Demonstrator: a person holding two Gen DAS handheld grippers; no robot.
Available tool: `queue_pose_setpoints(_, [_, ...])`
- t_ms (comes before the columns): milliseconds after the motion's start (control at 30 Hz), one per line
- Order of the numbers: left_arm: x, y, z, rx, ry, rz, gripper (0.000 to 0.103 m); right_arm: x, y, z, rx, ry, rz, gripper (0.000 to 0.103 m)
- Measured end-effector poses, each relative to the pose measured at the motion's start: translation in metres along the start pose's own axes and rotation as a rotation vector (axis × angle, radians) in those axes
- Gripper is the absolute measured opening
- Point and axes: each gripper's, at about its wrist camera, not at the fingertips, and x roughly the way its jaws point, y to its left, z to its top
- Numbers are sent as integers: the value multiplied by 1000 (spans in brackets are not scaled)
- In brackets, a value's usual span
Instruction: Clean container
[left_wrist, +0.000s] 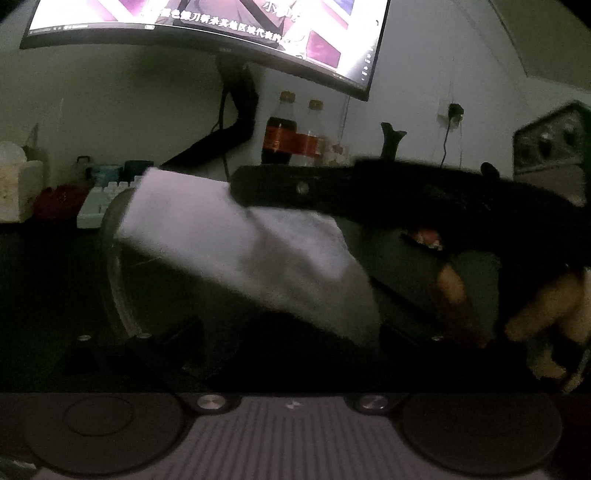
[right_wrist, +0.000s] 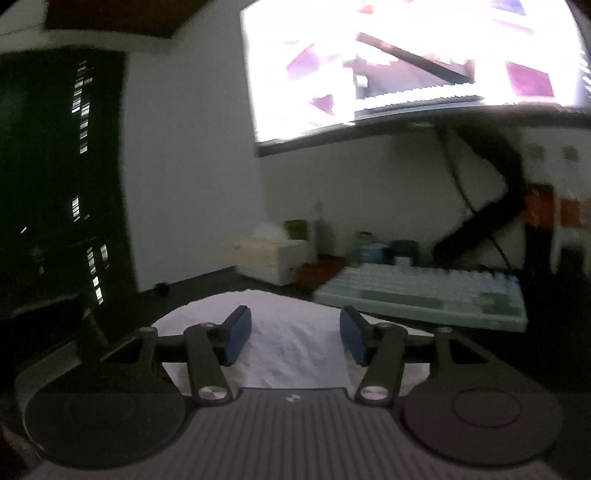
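Note:
In the left wrist view a round clear container (left_wrist: 122, 266) lies between my left gripper's (left_wrist: 288, 332) dark fingers, which seem to hold its rim; the grip is too dark to judge. A white cloth (left_wrist: 236, 243) drapes over the container, with my right gripper's black finger (left_wrist: 332, 192) lying on top of it. In the right wrist view my right gripper (right_wrist: 295, 338) is open, its blue pads (right_wrist: 238, 334) apart, with the white cloth (right_wrist: 291, 354) lying under and between them.
A lit monitor (left_wrist: 207, 22) hangs above the dark desk. A pale keyboard (right_wrist: 424, 299) lies behind the cloth. Two cola bottles (left_wrist: 280, 133), a tissue box (right_wrist: 273, 258) and small jars (right_wrist: 373, 251) stand by the wall. A dark window (right_wrist: 59, 184) is at left.

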Motion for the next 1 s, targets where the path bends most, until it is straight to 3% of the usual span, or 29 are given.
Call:
queue_pose_setpoints(300, [-2,13,0,-27,-24,13,103,24,-18,13,75,42,-110,59])
queue_pose_setpoints(467, [-1,15,-1,-30,-32,19,103,13,0,2,-18,0,-7,58])
queue_pose_setpoints(667, [-2,13,0,-19,-34,31,103,21,-32,7,117,22,-126,58])
queue_pose_setpoints(867, [-3,14,-1,-44,-43,-8,100,11,-3,0,23,-7,-45,60])
queue_pose_setpoints(900, [-3,14,0,-60,-44,-6,95,11,-2,0,22,-7,-41,60])
queue_pose_setpoints(933, [-3,14,2,-75,-47,4,77,11,-3,1,26,-5,-37,60])
queue_pose_setpoints(967, [-3,17,3,-95,-50,4,68,12,-5,2,34,-3,-29,60])
queue_pose_setpoints(1000, [-4,22,4,-120,-53,-5,46,13,-8,3,47,0,-20,60])
